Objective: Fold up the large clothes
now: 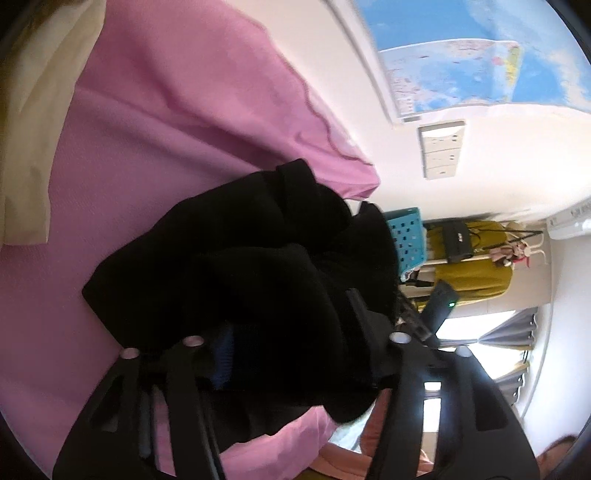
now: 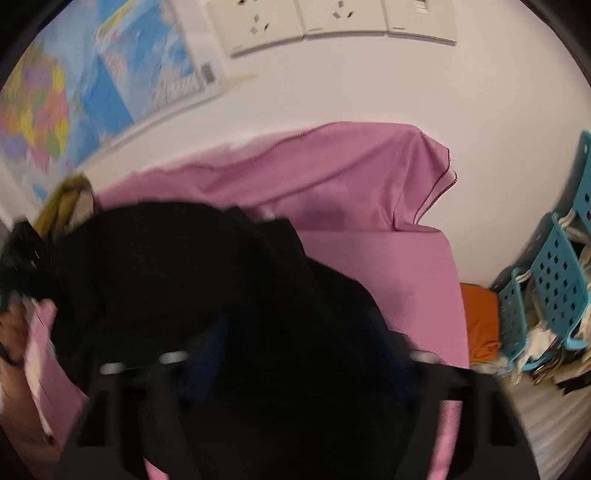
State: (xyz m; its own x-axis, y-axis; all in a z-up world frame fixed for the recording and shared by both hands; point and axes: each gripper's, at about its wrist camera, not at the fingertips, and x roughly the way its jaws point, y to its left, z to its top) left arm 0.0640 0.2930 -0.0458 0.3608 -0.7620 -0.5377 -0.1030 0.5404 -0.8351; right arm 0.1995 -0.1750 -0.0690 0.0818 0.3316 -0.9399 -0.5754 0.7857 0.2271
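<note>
Pink sheet (image 1: 155, 122) under crumpled black garment (image 1: 229, 266); left gripper (image 1: 295, 343) spread apart, right gripper (image 2: 291, 360) grip unclear

- Black garment (image 1: 236, 266) heaped on the pink cover (image 1: 155, 129) — it fills the space ahead of both grippers.
- Bare pink cover beyond it — open.
- Blue perforated crates (image 2: 554, 280) crowd the right edge.

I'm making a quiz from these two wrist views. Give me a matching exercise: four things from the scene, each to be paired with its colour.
Things:
1. garment
2. bed cover
3. perforated basket
4. wall sockets

Colours:
A. turquoise
B. white
C. black
D. pink

Pairs: 1-C, 2-D, 3-A, 4-B
</note>
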